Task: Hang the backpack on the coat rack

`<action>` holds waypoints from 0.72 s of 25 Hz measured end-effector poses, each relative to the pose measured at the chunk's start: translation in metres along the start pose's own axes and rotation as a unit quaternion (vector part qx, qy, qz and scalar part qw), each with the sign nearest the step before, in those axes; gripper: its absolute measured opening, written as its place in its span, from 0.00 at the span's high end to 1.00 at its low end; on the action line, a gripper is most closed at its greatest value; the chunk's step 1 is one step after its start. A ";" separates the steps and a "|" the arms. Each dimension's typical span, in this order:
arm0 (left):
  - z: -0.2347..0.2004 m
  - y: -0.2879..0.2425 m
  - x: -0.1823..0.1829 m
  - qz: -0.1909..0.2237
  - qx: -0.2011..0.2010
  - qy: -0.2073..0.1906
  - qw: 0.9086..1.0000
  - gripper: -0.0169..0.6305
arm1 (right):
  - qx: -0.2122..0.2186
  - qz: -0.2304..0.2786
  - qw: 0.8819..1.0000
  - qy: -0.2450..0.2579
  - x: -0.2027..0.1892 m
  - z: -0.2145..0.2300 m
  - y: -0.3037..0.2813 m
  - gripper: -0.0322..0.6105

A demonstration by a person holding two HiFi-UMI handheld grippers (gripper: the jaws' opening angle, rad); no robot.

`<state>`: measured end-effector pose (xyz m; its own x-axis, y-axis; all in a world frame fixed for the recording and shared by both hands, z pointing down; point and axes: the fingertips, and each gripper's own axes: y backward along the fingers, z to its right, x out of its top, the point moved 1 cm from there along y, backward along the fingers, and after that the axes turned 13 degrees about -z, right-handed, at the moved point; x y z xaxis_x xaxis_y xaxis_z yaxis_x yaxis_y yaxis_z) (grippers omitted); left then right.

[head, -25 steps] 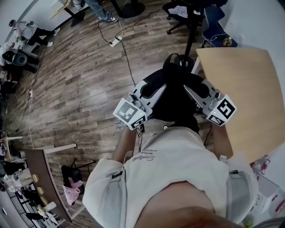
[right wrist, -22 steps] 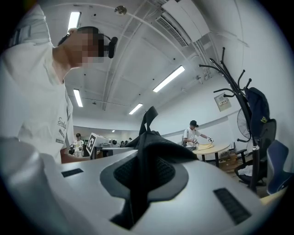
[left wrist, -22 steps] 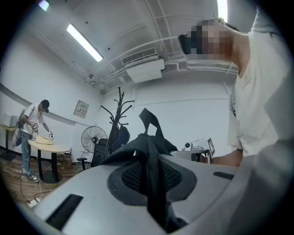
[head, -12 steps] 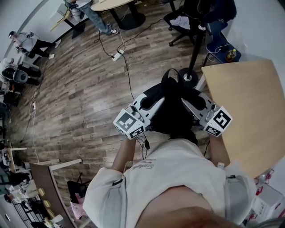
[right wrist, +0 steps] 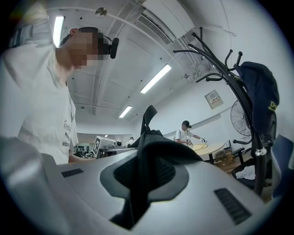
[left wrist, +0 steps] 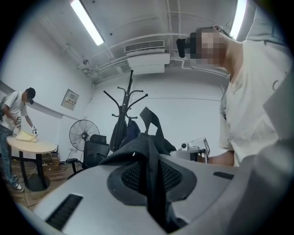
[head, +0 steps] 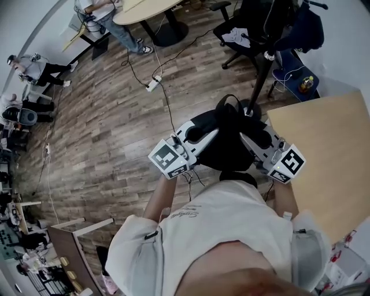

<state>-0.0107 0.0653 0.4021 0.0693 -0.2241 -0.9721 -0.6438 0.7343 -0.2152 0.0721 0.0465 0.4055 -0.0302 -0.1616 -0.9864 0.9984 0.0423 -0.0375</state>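
Note:
A black backpack (head: 226, 141) hangs between my two grippers in the head view, its top loop (head: 229, 101) standing up. My left gripper (head: 203, 134) is shut on the backpack fabric (left wrist: 148, 158) at its left side. My right gripper (head: 248, 134) is shut on the backpack fabric (right wrist: 144, 160) at its right side. The black coat rack (head: 266, 46) stands just beyond the bag, its pole base (head: 250, 107) close to the loop. Its hooks (left wrist: 127, 97) show in the left gripper view. In the right gripper view the coat rack (right wrist: 239, 92) stands near at the right with a dark garment (right wrist: 259, 94) hung on it.
A wooden table (head: 324, 150) is at my right. A power strip and cable (head: 154, 84) lie on the wood floor ahead. An office chair (head: 245, 34) stands behind the rack, a round table (head: 144, 8) further back. A person (head: 34, 69) sits at far left.
Both grippers with the backpack have moved forward, nearer the coat rack's base, and the rack's top has come into the head view.

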 end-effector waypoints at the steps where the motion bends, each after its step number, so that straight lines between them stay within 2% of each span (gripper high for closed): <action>1: -0.008 -0.006 0.004 0.000 -0.003 -0.005 1.000 0.90 | -0.002 0.003 1.000 0.003 0.003 0.009 -0.003 0.90; 6: -0.049 -0.041 0.020 0.000 -0.019 -0.014 1.000 0.90 | -0.028 0.012 0.999 0.007 0.015 0.059 -0.012 0.90; 13: -0.090 -0.076 0.032 -0.004 -0.053 -0.010 0.999 0.90 | -0.060 0.007 0.998 0.001 0.025 0.107 -0.021 0.90; 18: -0.123 -0.105 0.035 -0.011 -0.098 0.000 0.995 0.90 | -0.111 -0.002 0.994 -0.009 0.026 0.142 -0.029 0.90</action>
<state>-0.0346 -0.0984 0.4024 0.0856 -0.2380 -0.9675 -0.7790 0.5894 -0.2139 0.0490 -0.0988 0.4040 -0.0313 -0.1804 -0.9831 0.9632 0.2572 -0.0779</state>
